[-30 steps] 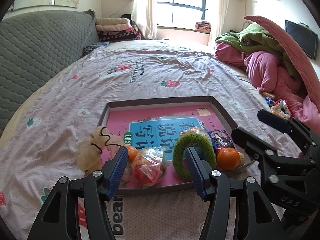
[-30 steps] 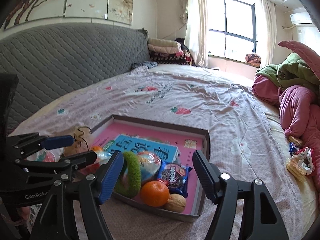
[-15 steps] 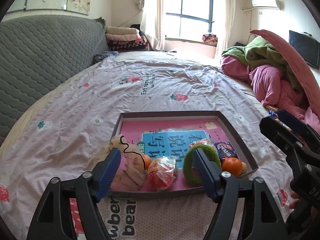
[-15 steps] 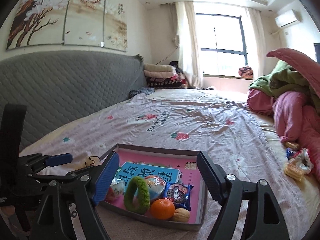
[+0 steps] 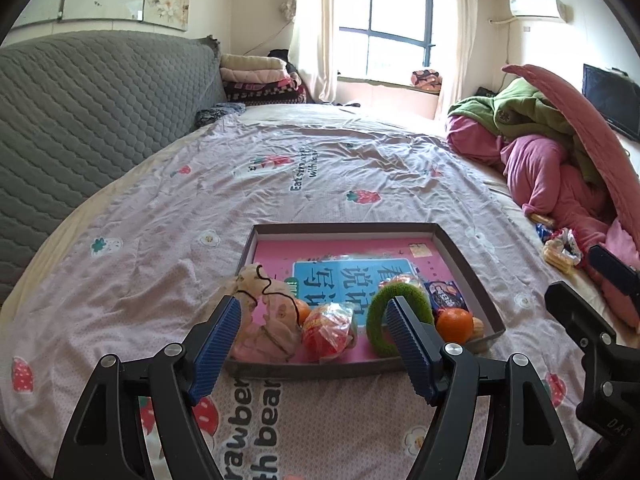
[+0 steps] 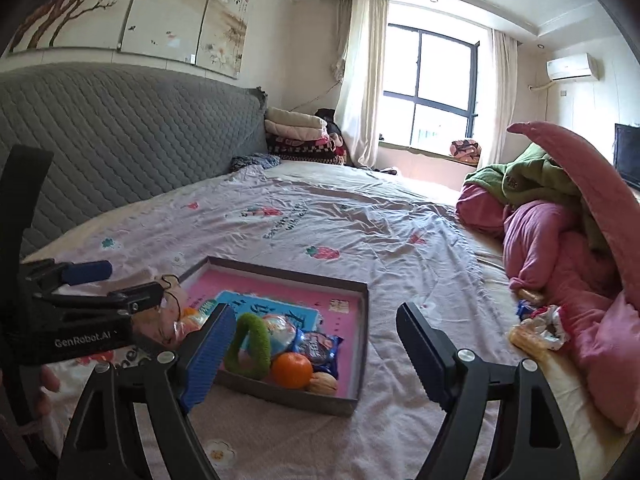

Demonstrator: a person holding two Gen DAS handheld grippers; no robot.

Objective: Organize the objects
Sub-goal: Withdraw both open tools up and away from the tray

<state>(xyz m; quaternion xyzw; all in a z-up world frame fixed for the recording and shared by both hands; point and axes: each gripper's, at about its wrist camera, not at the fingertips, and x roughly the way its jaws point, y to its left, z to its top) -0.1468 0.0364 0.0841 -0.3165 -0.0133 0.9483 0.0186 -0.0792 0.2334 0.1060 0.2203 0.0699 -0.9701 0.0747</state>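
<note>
A shallow brown tray (image 5: 344, 229) (image 6: 280, 274) lies on the bed sheet with a pink and blue book (image 5: 352, 276) flat on its floor. Along its near side lie a beige cloth pouch with a black cord (image 5: 268, 312), a red snack in clear wrap (image 5: 328, 330), a green ring (image 5: 378, 312) (image 6: 256, 340), a blue packet (image 6: 318, 348), an orange (image 5: 454, 324) (image 6: 292, 370) and a walnut (image 6: 322, 383). My left gripper (image 5: 312, 302) hangs open just short of the tray, holding nothing. My right gripper (image 6: 316, 308) is beside it, its jaws opening and empty.
A heap of pink and green bedding (image 5: 560, 152) fills the right side, with loose snack packets (image 6: 536, 330) on the sheet at its foot. A grey quilted headboard (image 5: 80, 120) runs along the left. Folded blankets (image 5: 256, 76) are stacked at the far end by the window.
Both grippers have drawn back and up from the tray and their jaws have widened. The tray's contents lie where they were.
</note>
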